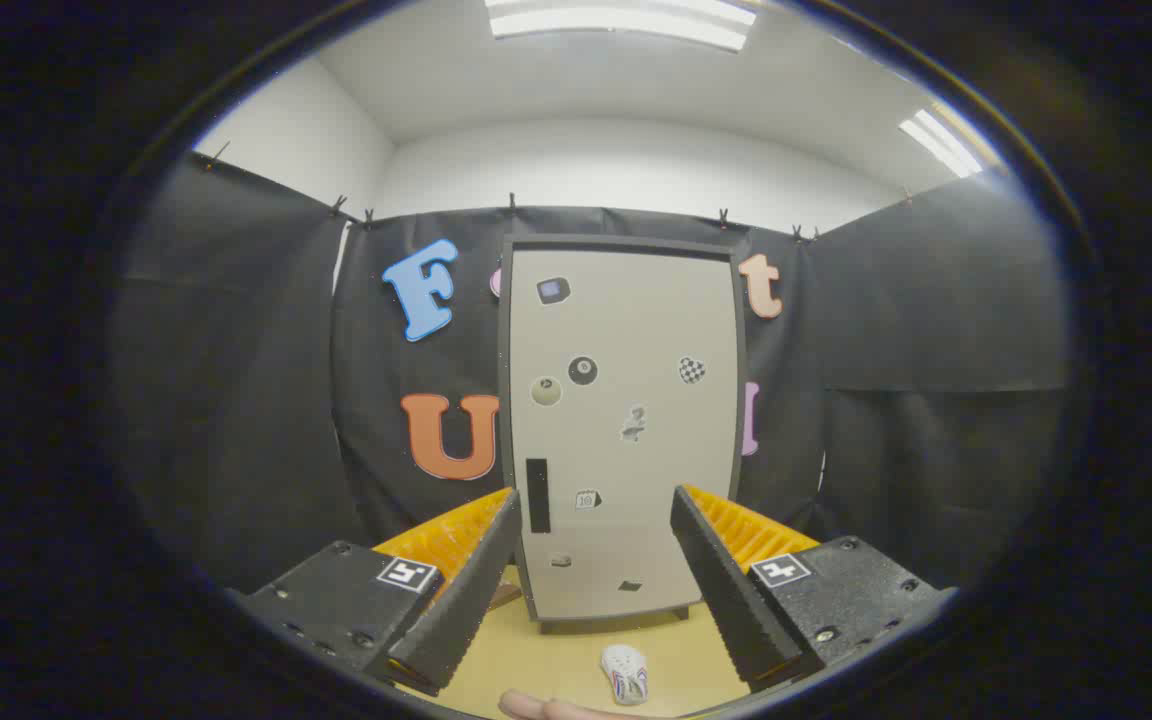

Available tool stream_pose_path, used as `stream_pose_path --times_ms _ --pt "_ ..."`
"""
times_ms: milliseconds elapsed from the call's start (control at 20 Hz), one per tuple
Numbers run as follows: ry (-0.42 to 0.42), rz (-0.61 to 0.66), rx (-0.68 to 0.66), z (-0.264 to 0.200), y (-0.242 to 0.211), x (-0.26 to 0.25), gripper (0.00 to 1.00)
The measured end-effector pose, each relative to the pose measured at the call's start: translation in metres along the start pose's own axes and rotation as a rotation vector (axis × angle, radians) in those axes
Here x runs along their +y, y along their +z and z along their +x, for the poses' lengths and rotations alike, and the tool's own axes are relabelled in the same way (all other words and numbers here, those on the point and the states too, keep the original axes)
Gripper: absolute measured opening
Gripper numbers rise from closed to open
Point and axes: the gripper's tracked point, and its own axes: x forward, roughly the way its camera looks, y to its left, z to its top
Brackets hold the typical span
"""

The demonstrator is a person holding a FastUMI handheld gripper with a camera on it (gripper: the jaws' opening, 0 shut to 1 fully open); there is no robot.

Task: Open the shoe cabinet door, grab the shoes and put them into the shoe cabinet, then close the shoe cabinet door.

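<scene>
Under white ceiling lights, black cloth is hanging on all sides of the booth, with white wall showing above it. A tan counter (576,655) is carrying everything. Standing at its back, right against the cloth, is the shoe cabinet (626,430): tall, upright, pale door in a dark frame, door sitting closed. Small stickers are dotting the door, and a dark vertical handle slot (537,495) is sitting near the cabinet's lower left edge. A small white shoe (625,673) is lying on the counter in front of the cabinet, long axis running toward and away from the cabinet; can't tell which end is the toe. The tool (596,530) is hanging in front of the cabinet with its fingers spread wide apart, gripping nothing. Somebody's fingertip (536,707) is poking in just nearer than the shoe.
</scene>
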Motion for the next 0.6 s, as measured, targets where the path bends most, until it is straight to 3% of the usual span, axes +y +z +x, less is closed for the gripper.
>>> stream_pose_path --times_ms 600 --pt "0.027 -0.029 -0.005 0.012 -0.003 0.024 0.99"
